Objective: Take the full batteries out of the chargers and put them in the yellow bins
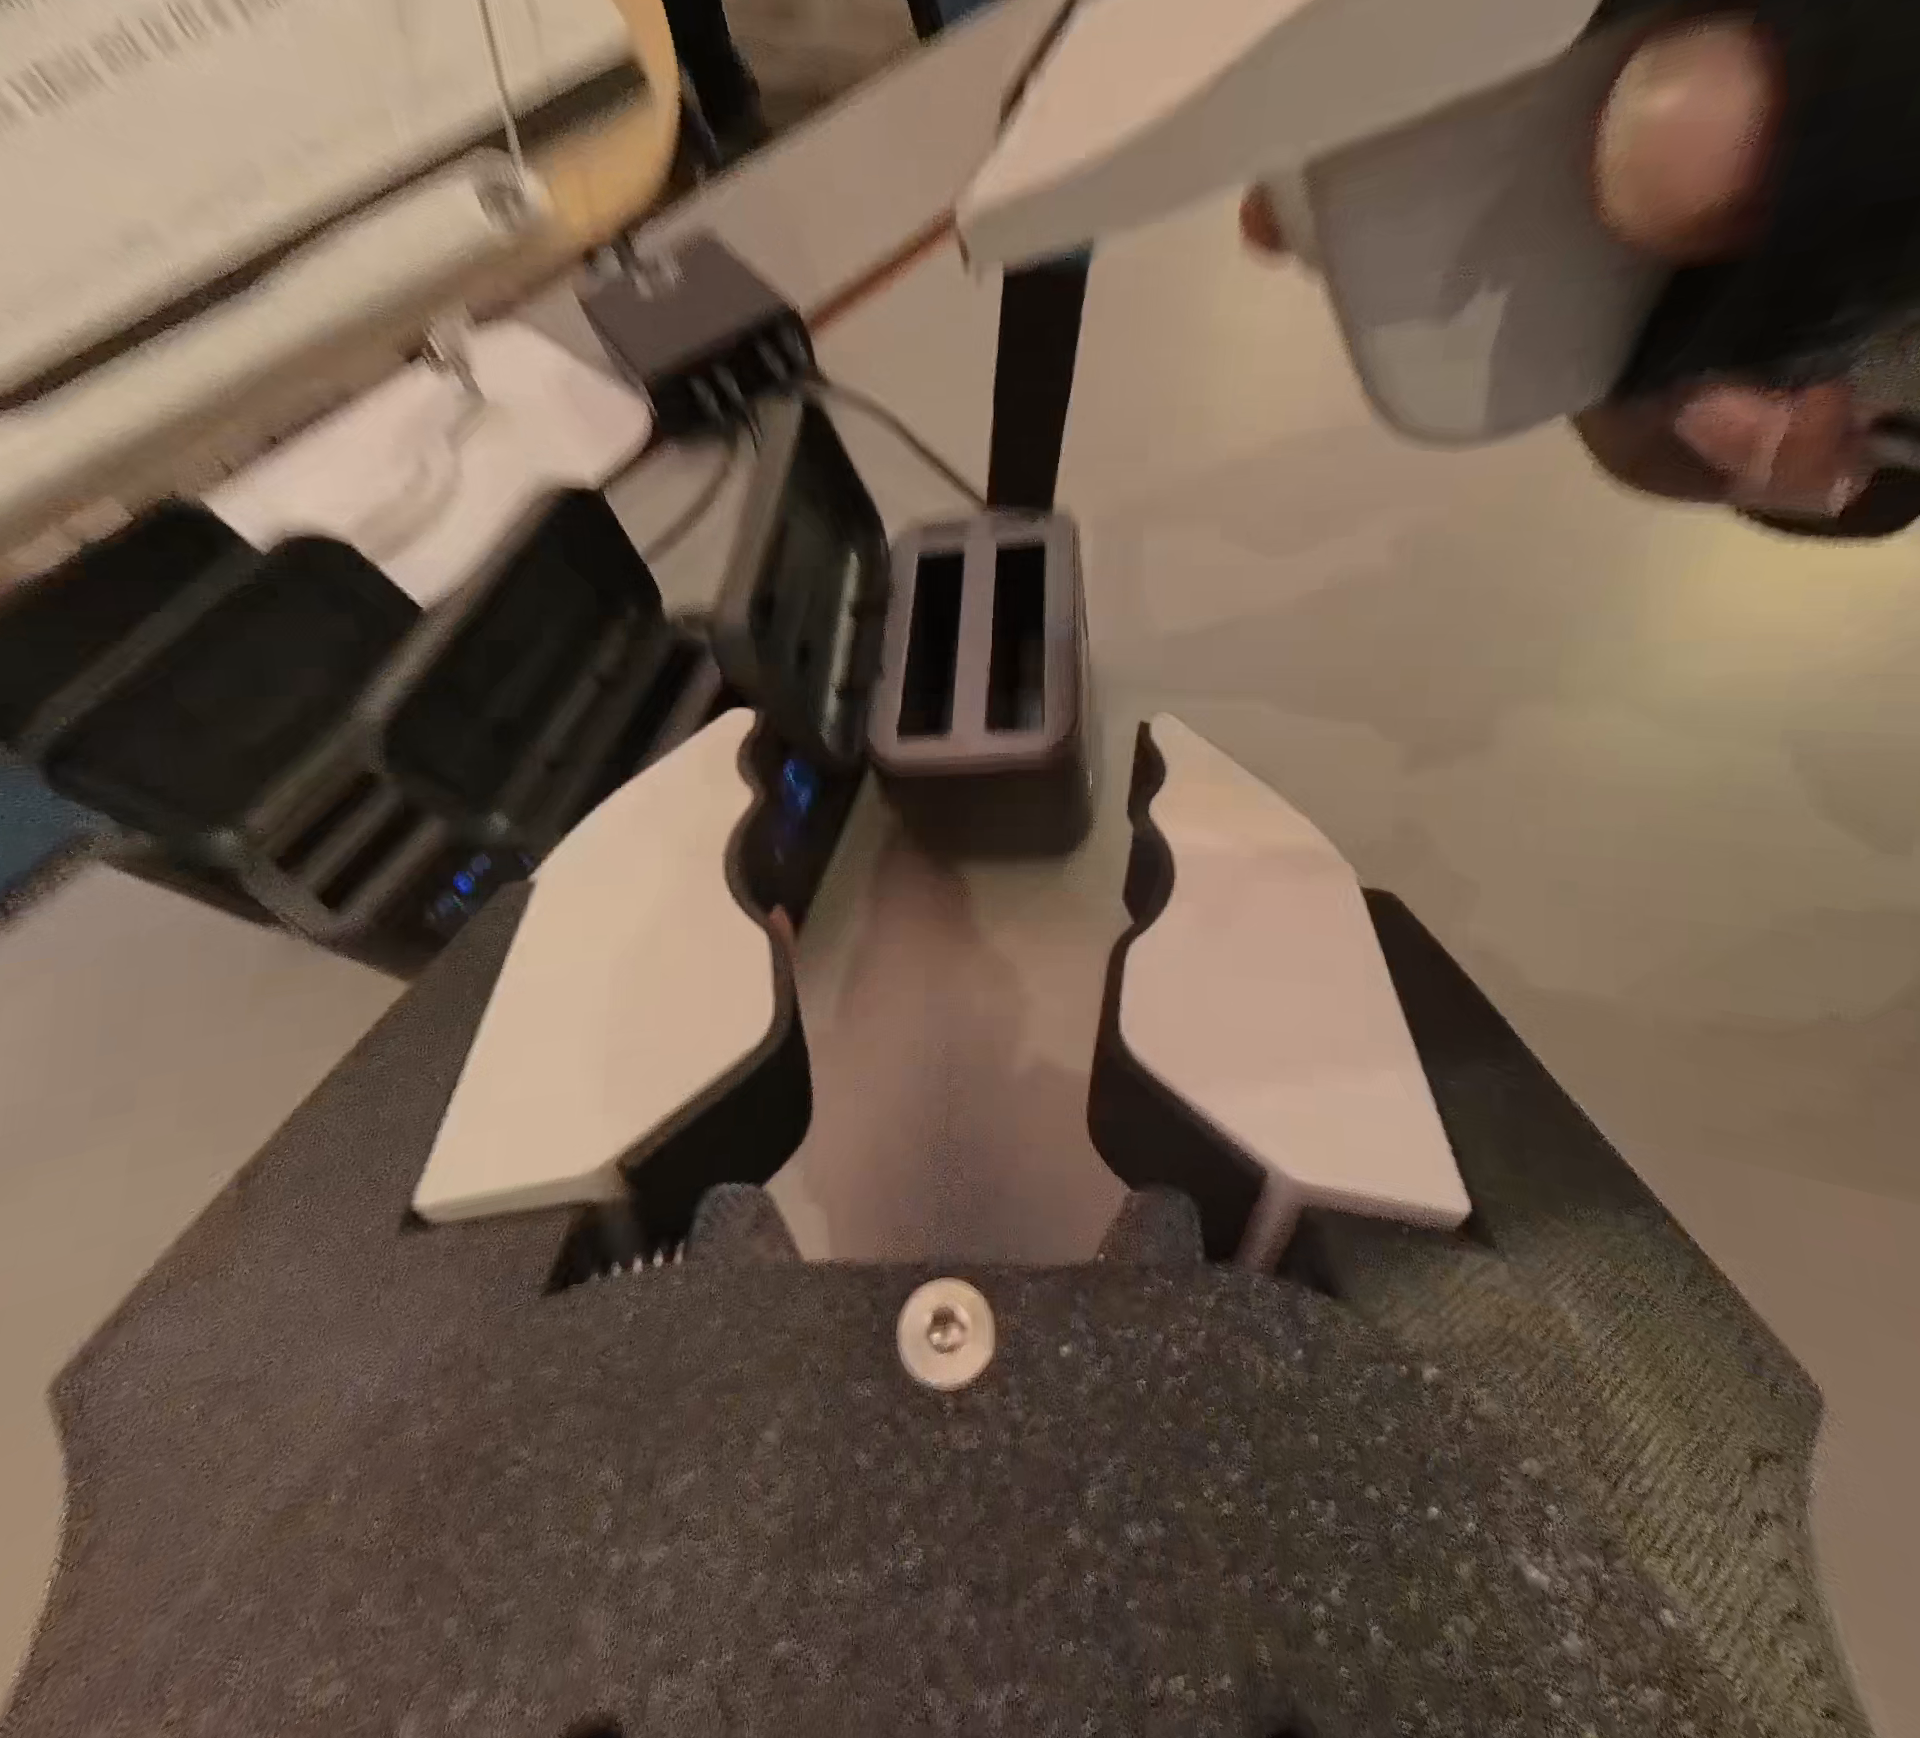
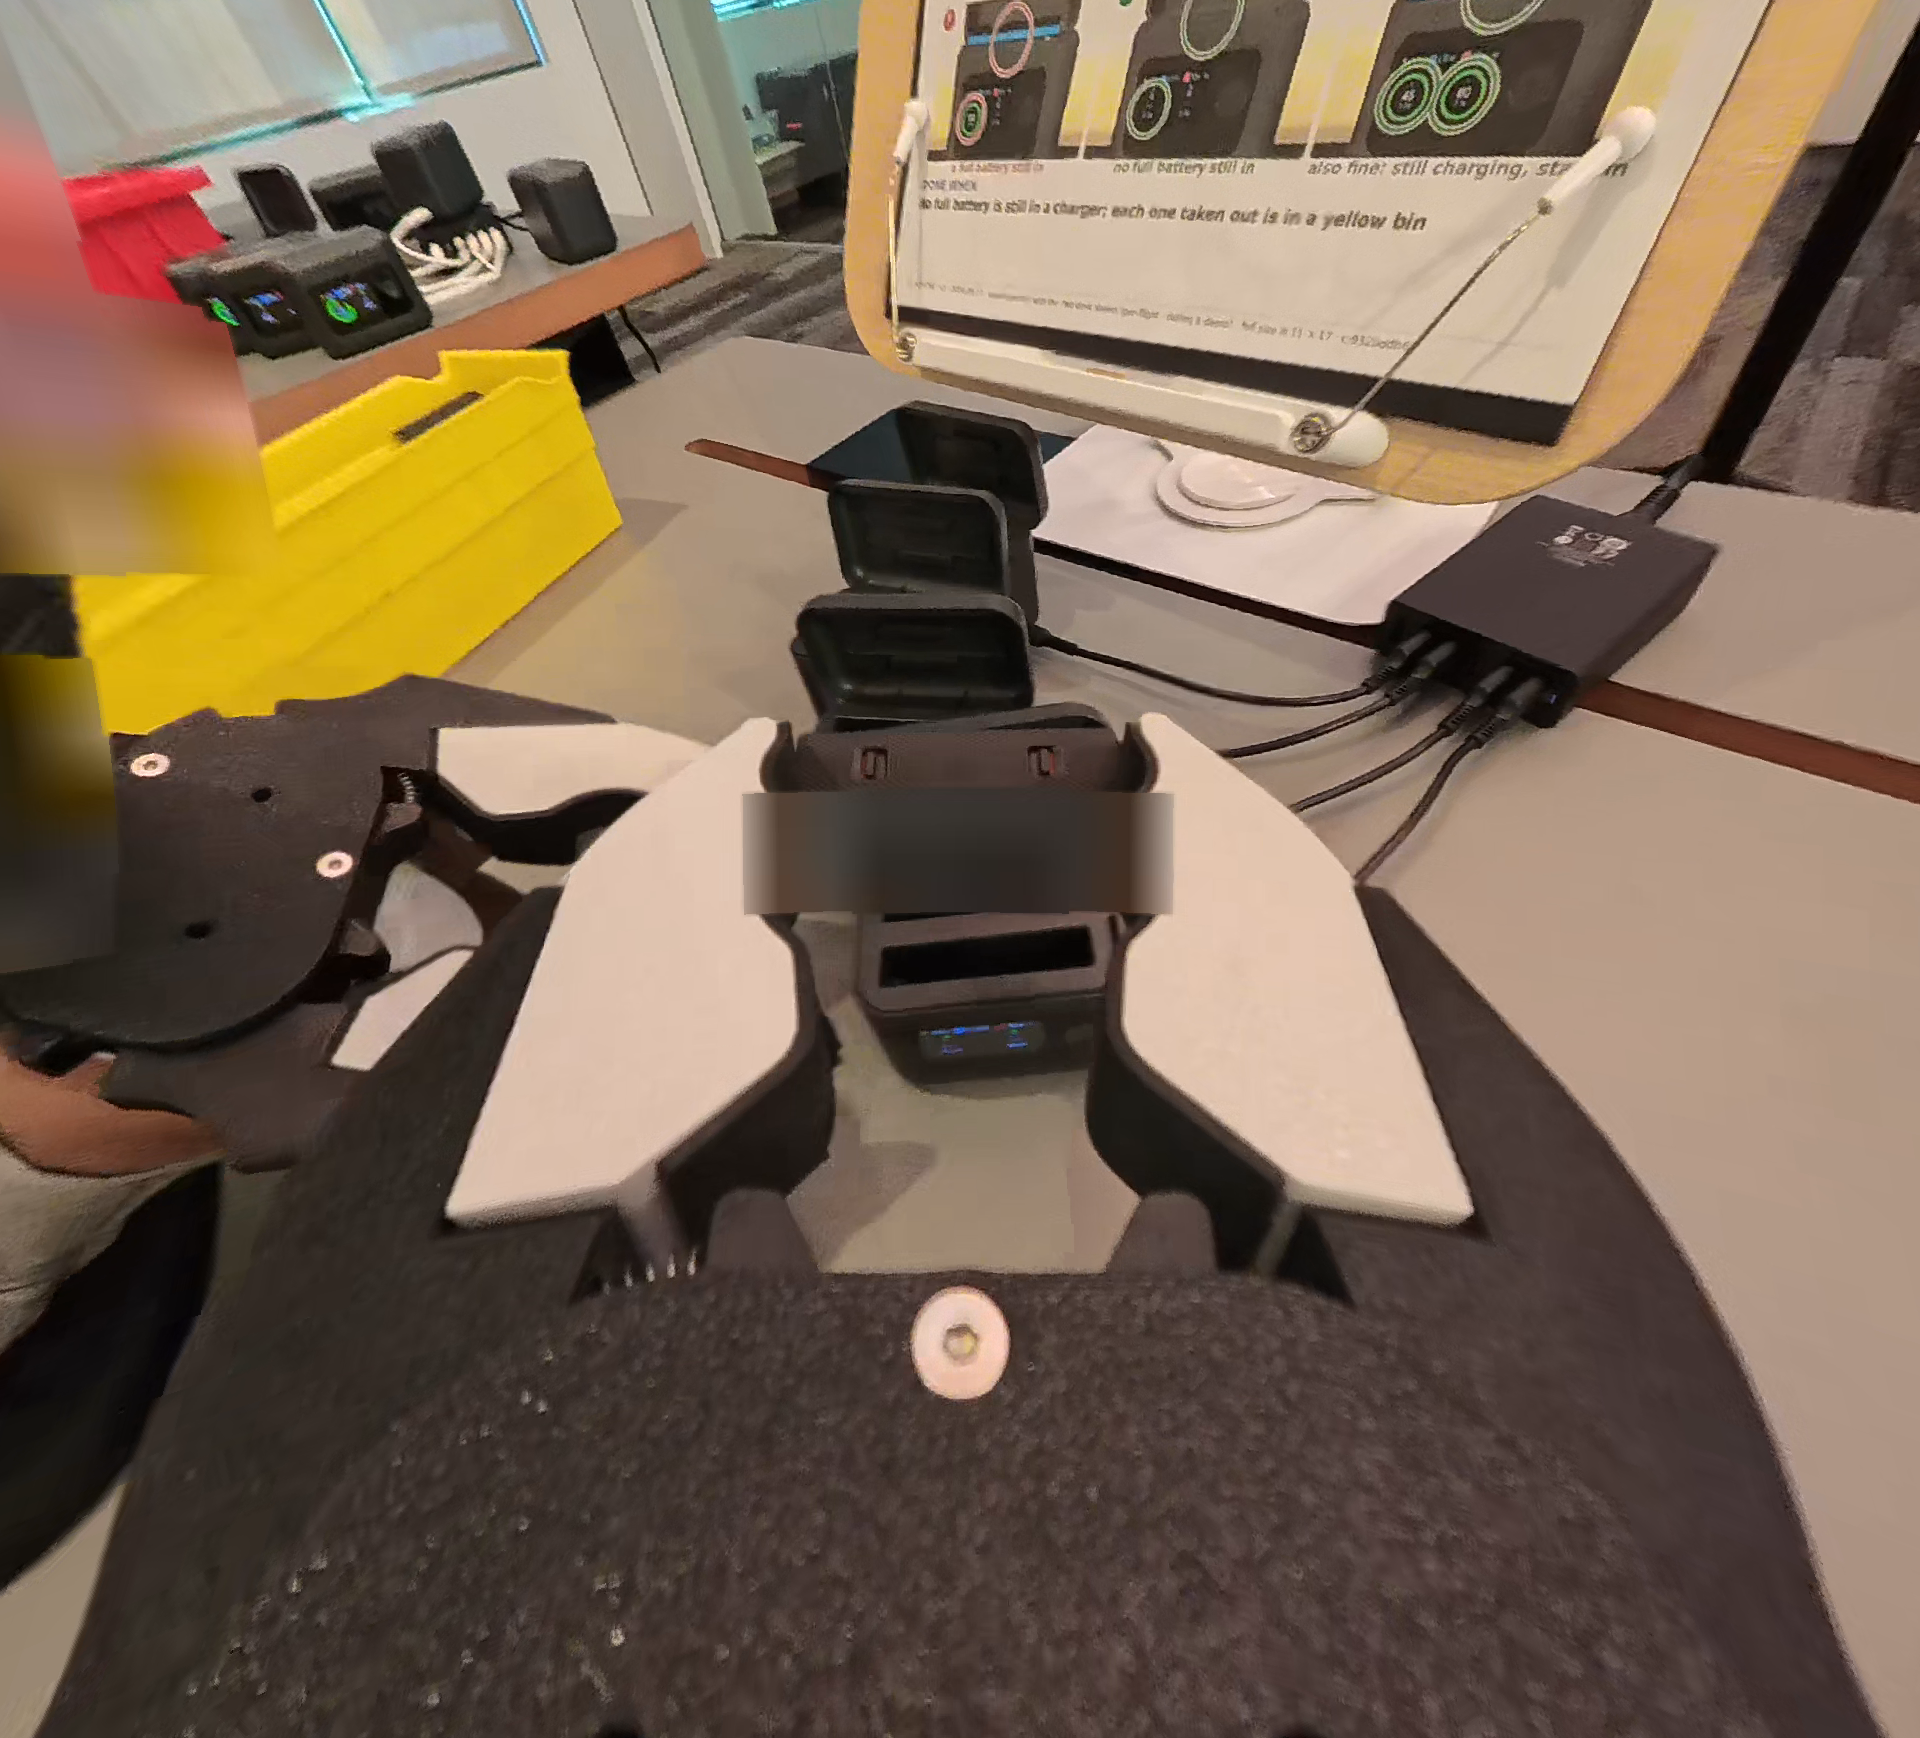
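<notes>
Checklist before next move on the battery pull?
1. Nearest charger emptied: ok, both slots look empty in the left wrist view.
2. Left gripper free: ok, jaws open, holding nothing.
3. Right gripper hold on the open lid: cannot tell, the jaws flank it closely.
4. Yellow bin located: ok, to the left on the table.
5. Other chargers still hold full batteries: cannot tell, raised lids hide slots and displays.

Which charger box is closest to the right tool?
The front charger in the row, with its small lit screen facing the right tool. It sits between the tool's fingers; the other chargers line up behind it.
</notes>
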Demonstrator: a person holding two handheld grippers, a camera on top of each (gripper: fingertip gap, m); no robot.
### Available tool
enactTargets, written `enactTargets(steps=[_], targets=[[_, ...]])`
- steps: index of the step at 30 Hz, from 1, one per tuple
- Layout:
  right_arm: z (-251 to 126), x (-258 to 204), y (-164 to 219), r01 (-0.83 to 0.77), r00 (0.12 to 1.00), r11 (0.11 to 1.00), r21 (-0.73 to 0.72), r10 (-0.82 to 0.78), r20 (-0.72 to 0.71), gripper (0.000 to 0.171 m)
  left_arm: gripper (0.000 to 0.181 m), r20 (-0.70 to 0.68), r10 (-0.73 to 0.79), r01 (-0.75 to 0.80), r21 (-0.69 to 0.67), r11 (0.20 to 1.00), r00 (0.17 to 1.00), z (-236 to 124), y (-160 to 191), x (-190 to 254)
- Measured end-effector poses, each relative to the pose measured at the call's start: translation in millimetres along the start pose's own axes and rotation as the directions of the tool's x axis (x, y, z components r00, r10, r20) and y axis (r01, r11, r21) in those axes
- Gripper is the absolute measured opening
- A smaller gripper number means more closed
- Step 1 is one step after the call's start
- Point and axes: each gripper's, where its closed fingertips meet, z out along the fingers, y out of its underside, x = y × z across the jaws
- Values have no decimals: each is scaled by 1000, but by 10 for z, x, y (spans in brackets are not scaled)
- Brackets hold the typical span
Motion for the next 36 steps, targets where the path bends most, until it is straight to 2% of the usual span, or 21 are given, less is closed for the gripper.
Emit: enactTargets(steps=[4, 7, 11, 15, 17, 19, 21, 24, 26, 29, 33, 36], targets=[[-141, -132, -16, -151, 985, 988, 8, 150, 83, 59, 48, 39, 70, -77, 221, 972, 997, -187, -408, 84], [-248, -215, -41, -355, 920, 935, 20, 345, 184, 59, 38, 45, 131, -139, 314, 939, 990, -287, -565, 206], [-350, -285, -62, -593, 764, 805, 2, 561, 318, 60, 26, 55, 164, -173, 384, 907, 985, -375, -675, 285], [-385, -288, -26, -723, 627, 690, -30, 674, 391, 59, 14, 66, 205, -214, 402, 890, 977, -406, -703, 341], [-391, -271, -11, -742, 604, 670, -33, 689, 401, 60, 13, 45, 204, -205, 397, 895, 978, -392, -692, 374], [-403, -264, -14, -728, 620, 685, -19, 671, 406, 60, 11, 12, 194, -182, 404, 896, 981, -395, -694, 406], [-427, -285, -41, -688, 659, 726, 1, 623, 422, 59, 11, -12, 192, -170, 415, 894, 981, -415, -704, 425], [-490, -337, -104, -547, 759, 837, 31, 479, 442, 59, 10, -64, 192, -144, 447, 883, 979, -453, -725, 477], [-578, -378, -194, -409, 816, 911, 58, 336, 470, 47, 10, -111, 156, -89, 456, 885, 981, -464, -734, 487], [-654, -405, -217, -106, 886, 994, 31, 80, 456, 55, 10, -143, 139, -58, 465, 883, 980, -485, -744, 484], [-733, -388, -144, 276, 849, 960, -45, -221, 480, 55, 10, -167, 134, -41, 470, 882, 977, -503, -758, 503], [-747, -335, -39, 446, 778, 890, -98, -332, 534, 53, 10, -175, 137, -41, 467, 883, 975, -497, -753, 522]])
